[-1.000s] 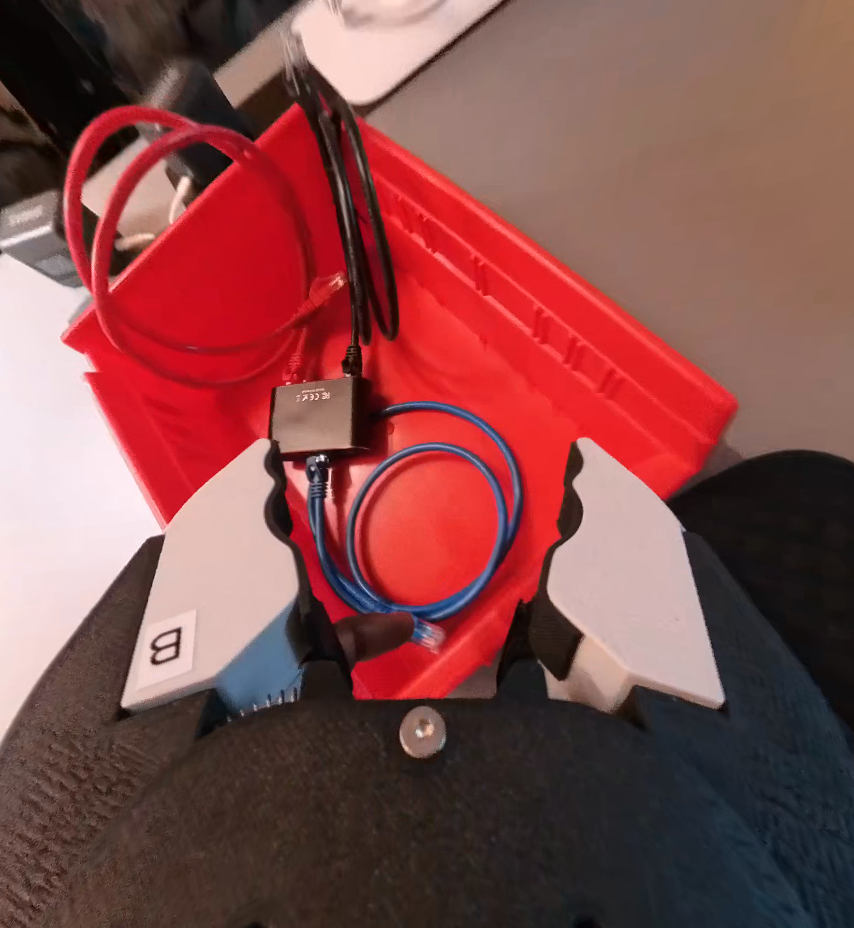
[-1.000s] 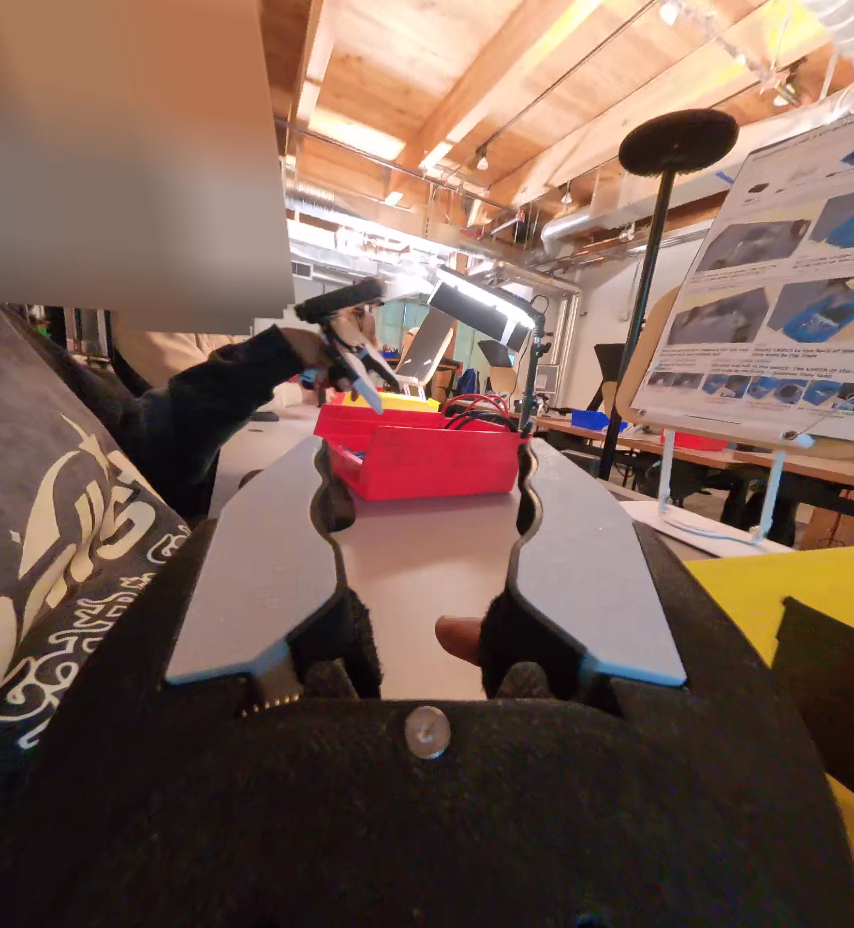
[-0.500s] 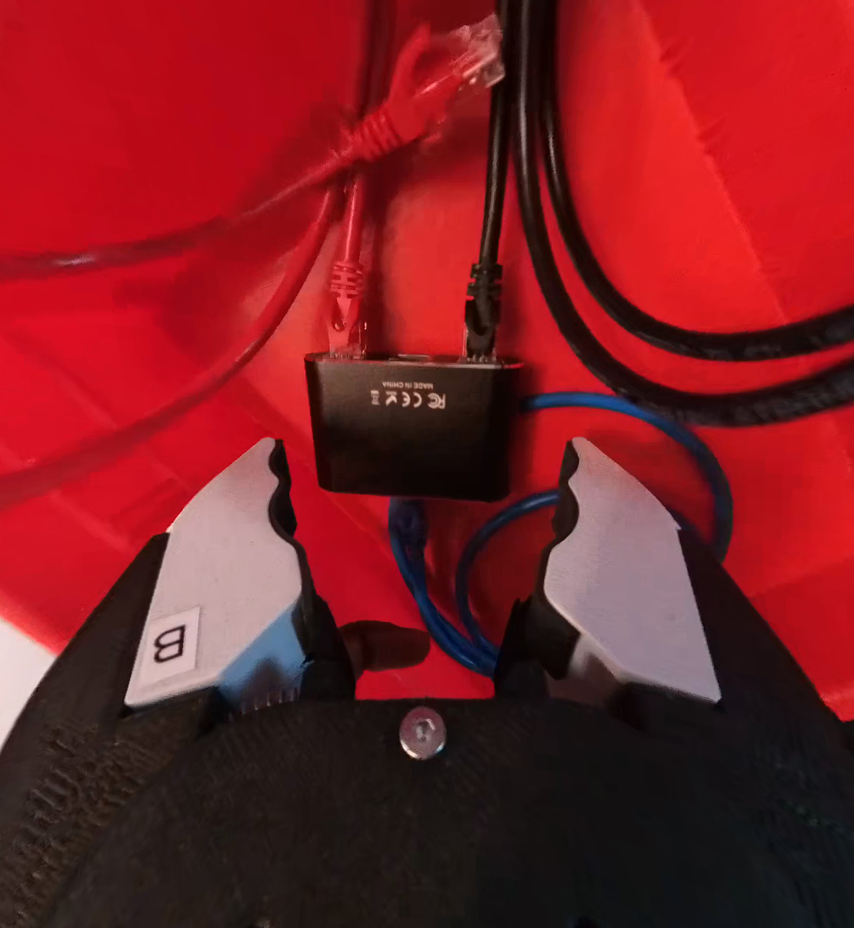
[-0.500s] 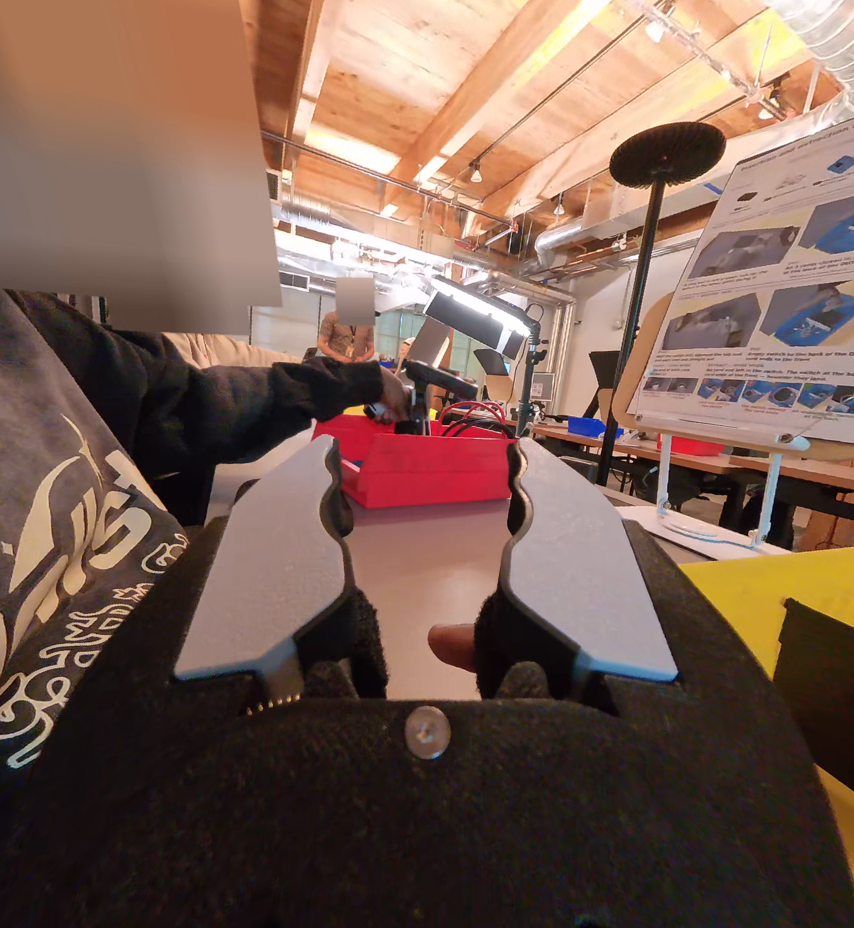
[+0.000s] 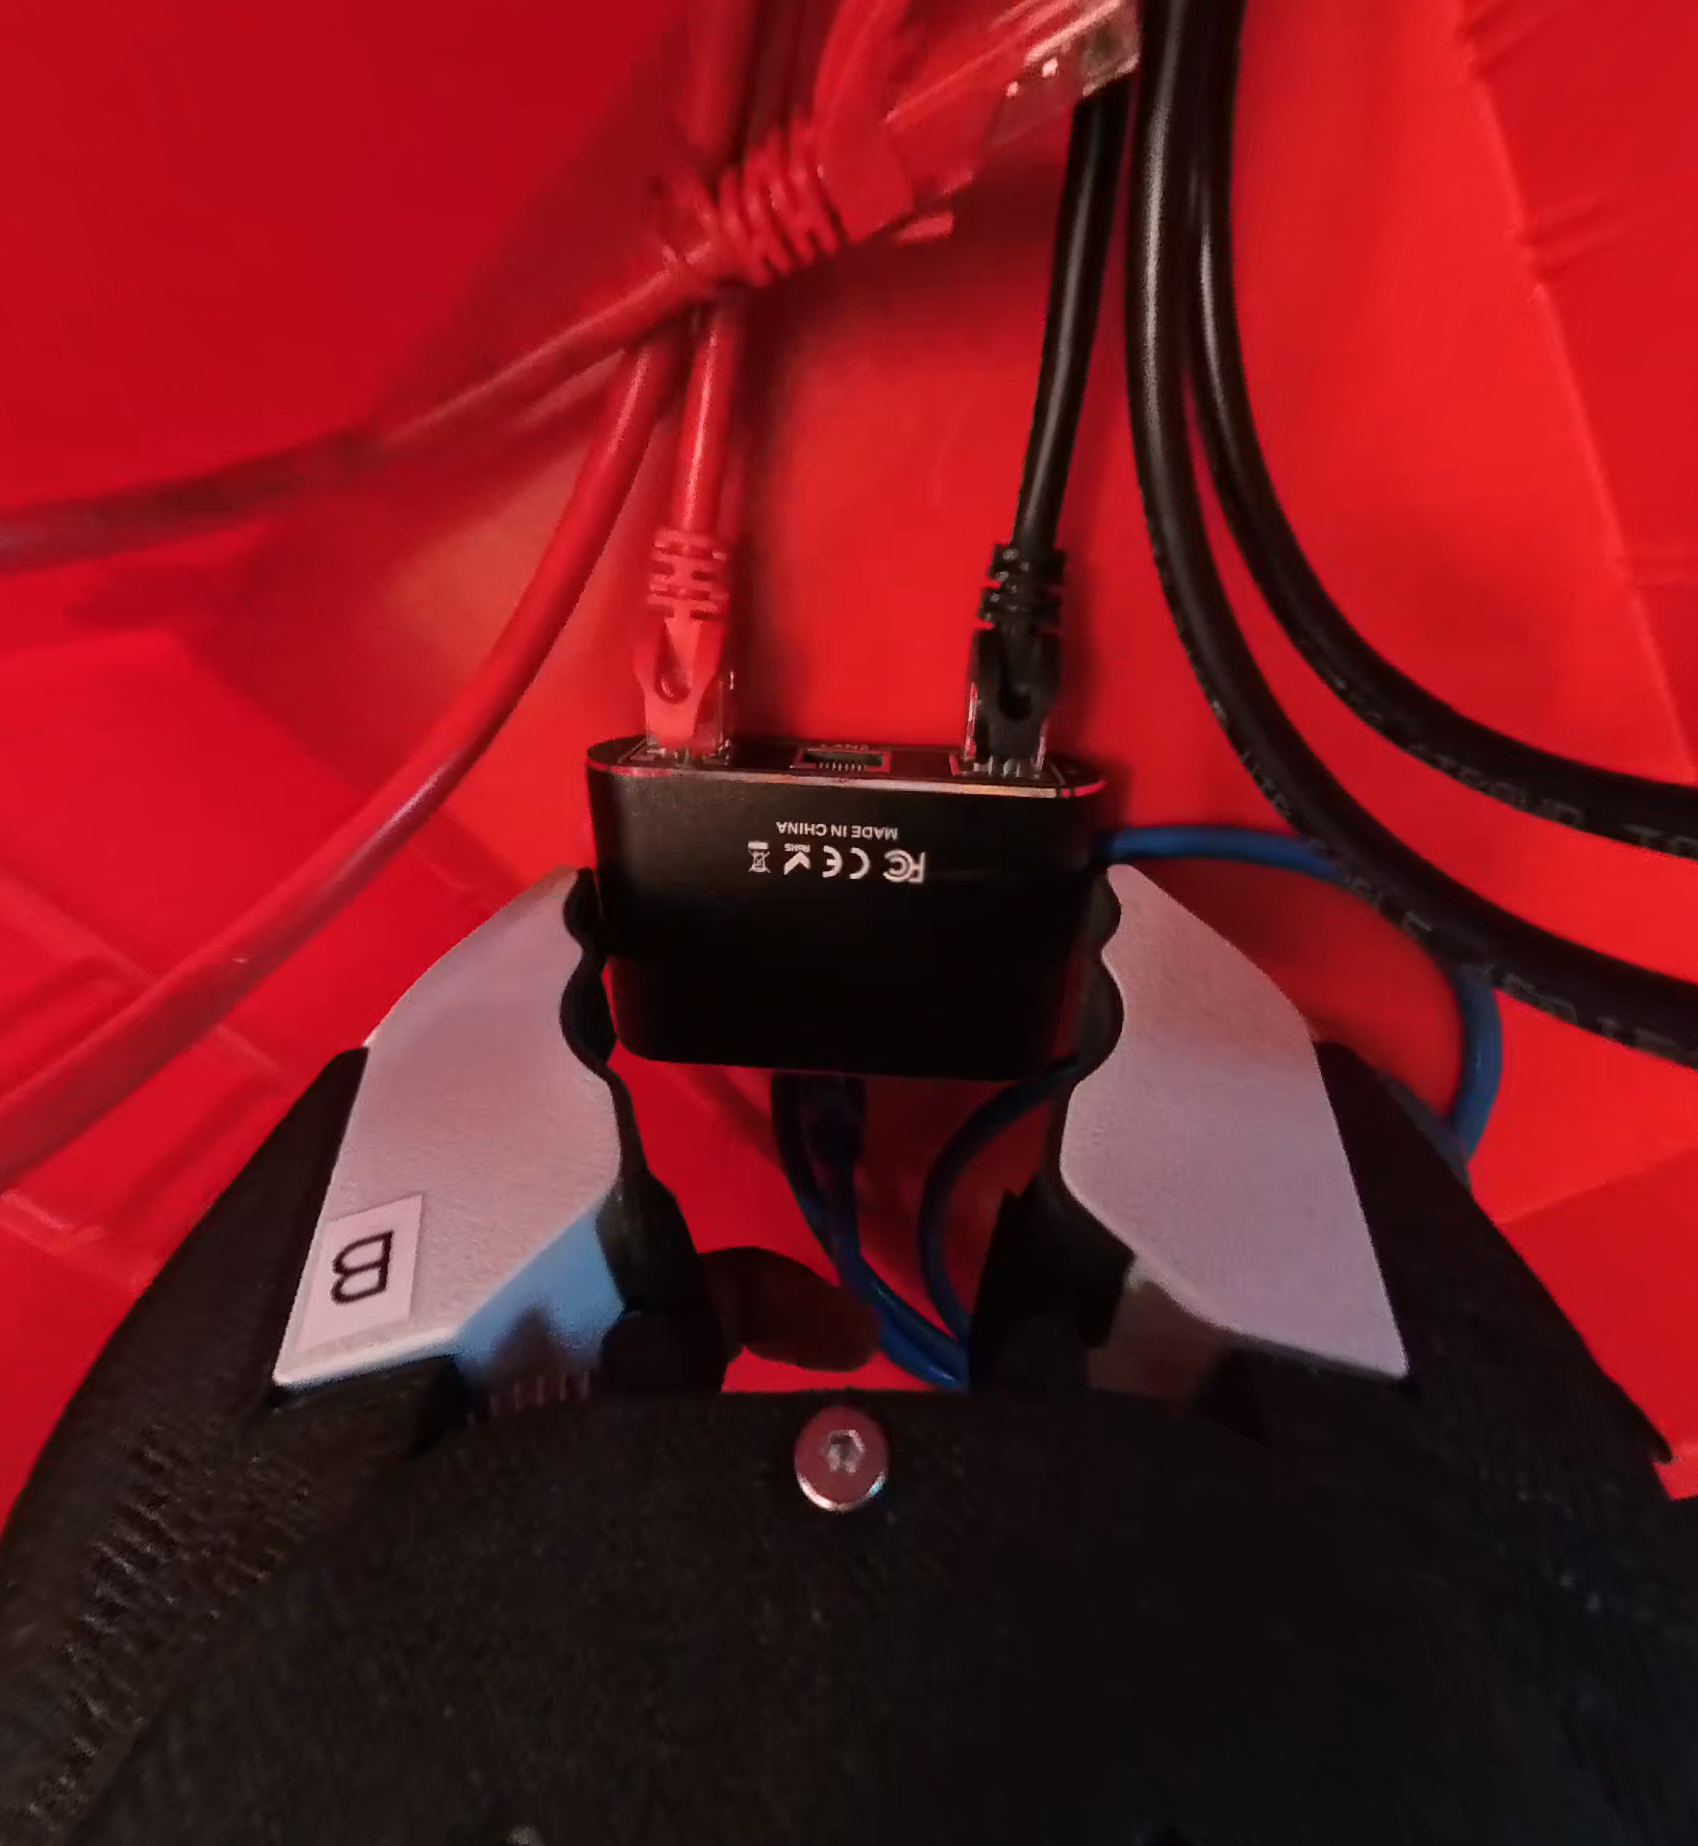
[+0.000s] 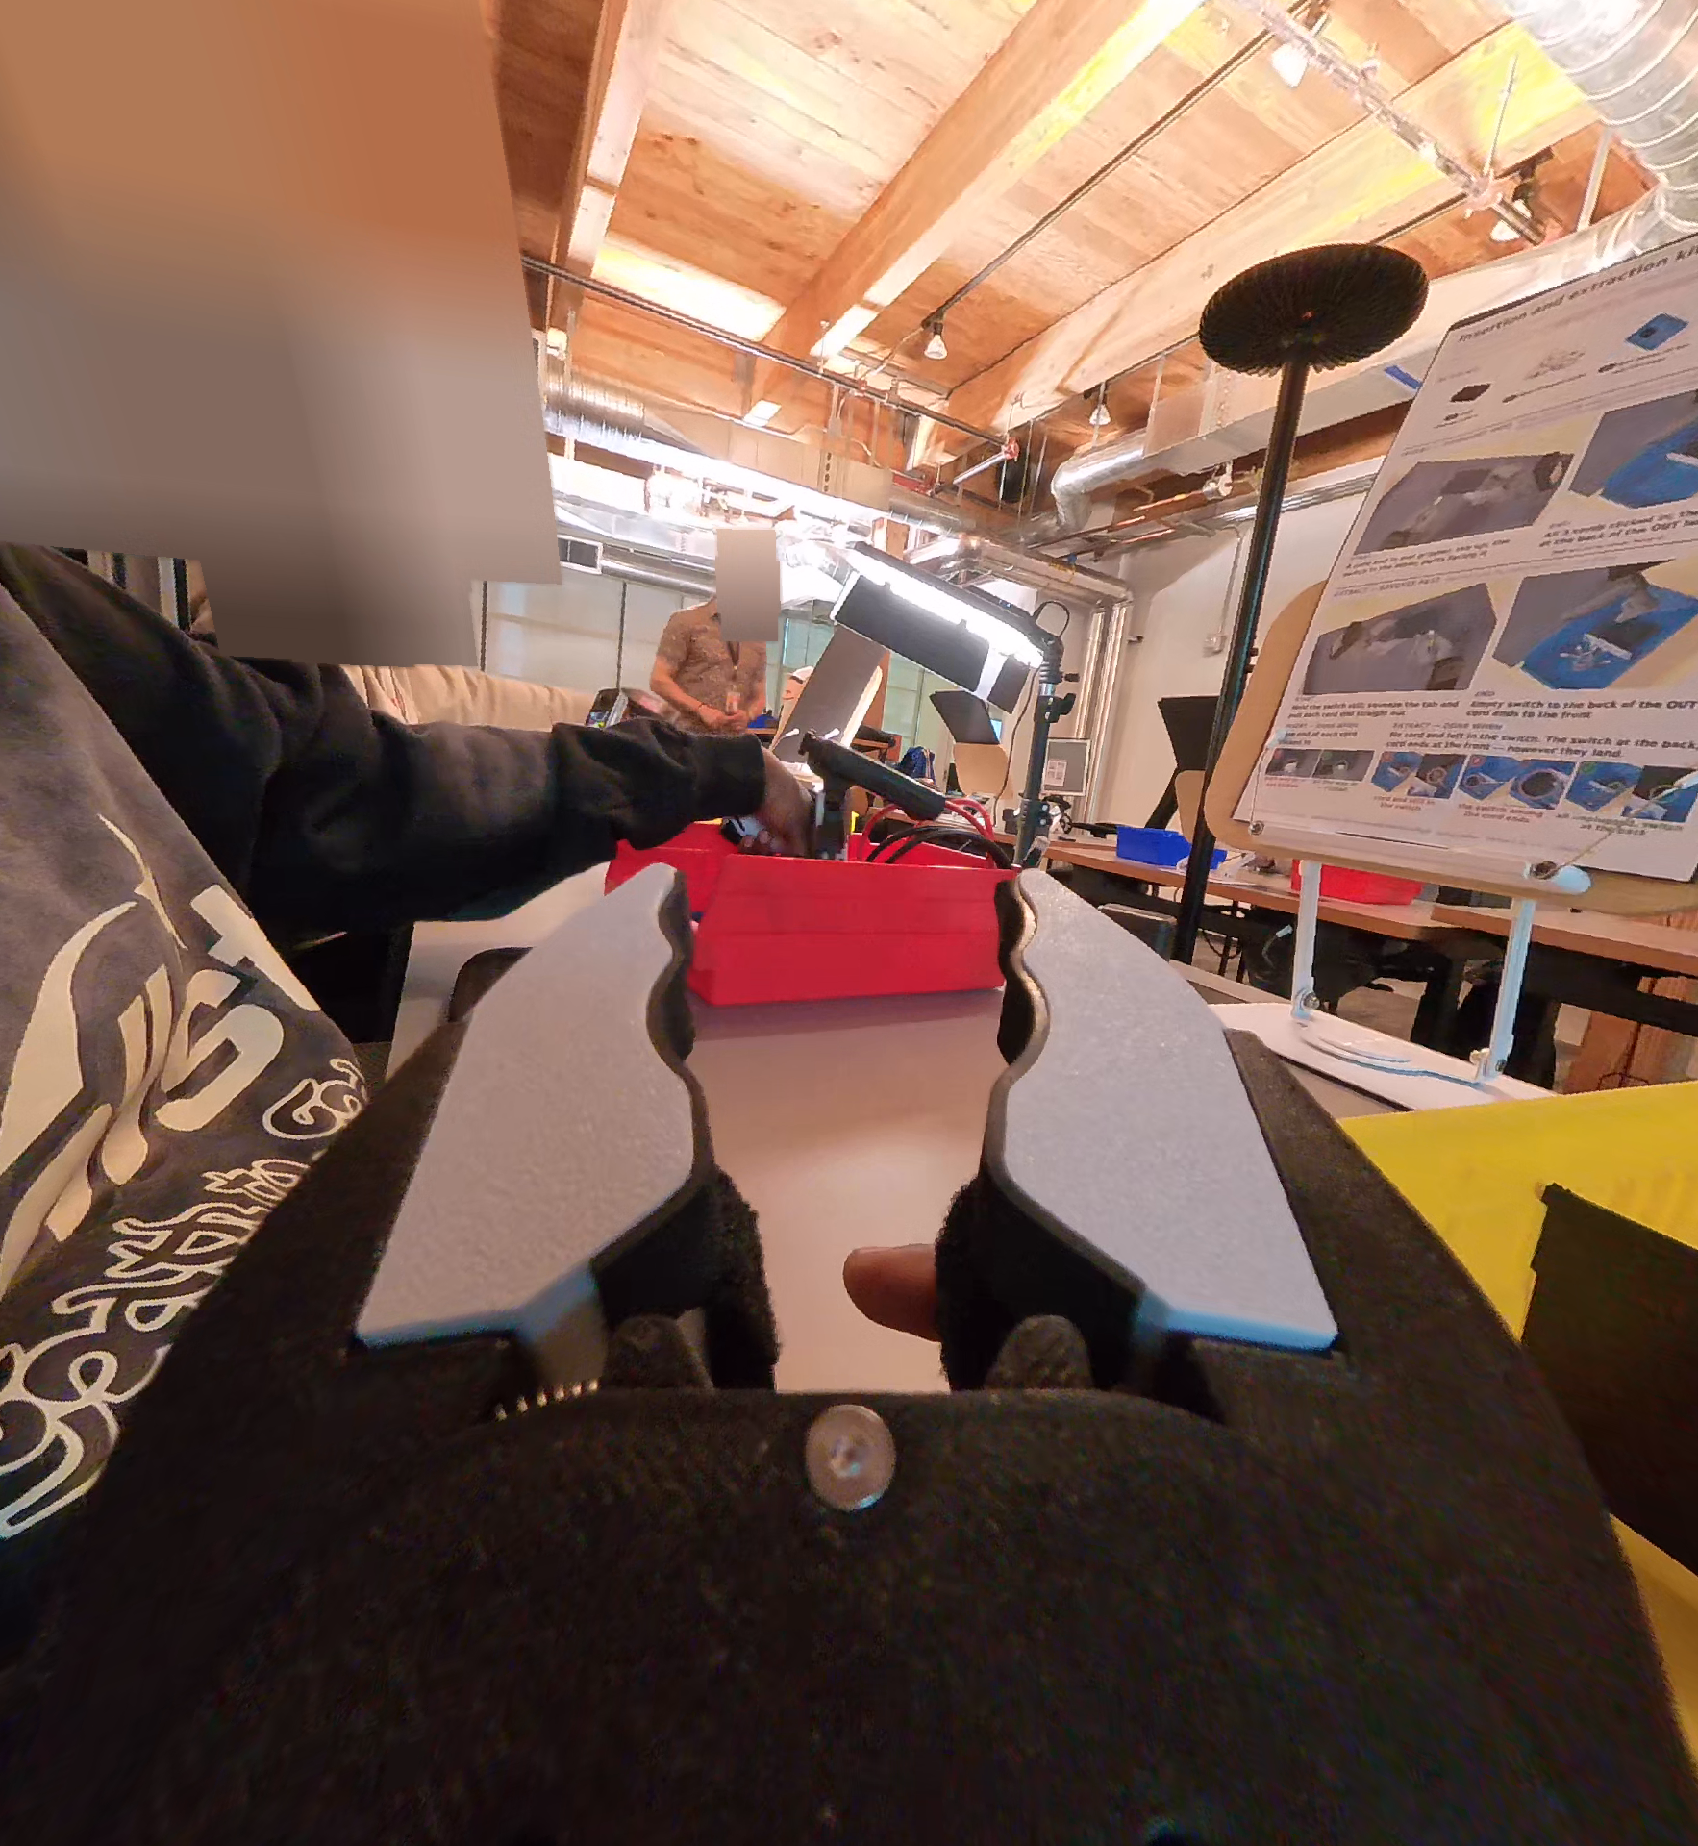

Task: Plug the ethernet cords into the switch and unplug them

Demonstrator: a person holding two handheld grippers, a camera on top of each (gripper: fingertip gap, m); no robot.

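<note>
On my left wrist view, the left gripper has its jaws closed in against both short sides of the black switch, which lies on the floor of the red bin. A red ethernet cord sits in the switch's left port and a black ethernet cord in its right port; the middle port between them is bare. The red cord's loose end lies farther up. A blue ethernet cord loops under the switch and between my fingers.

On my right wrist view, the right gripper hovers low over the grey desk, jaws spread wide and empty, well short of the red bin. The left gripper reaches down into that bin. A yellow bin stands at right, an instruction board behind it.
</note>
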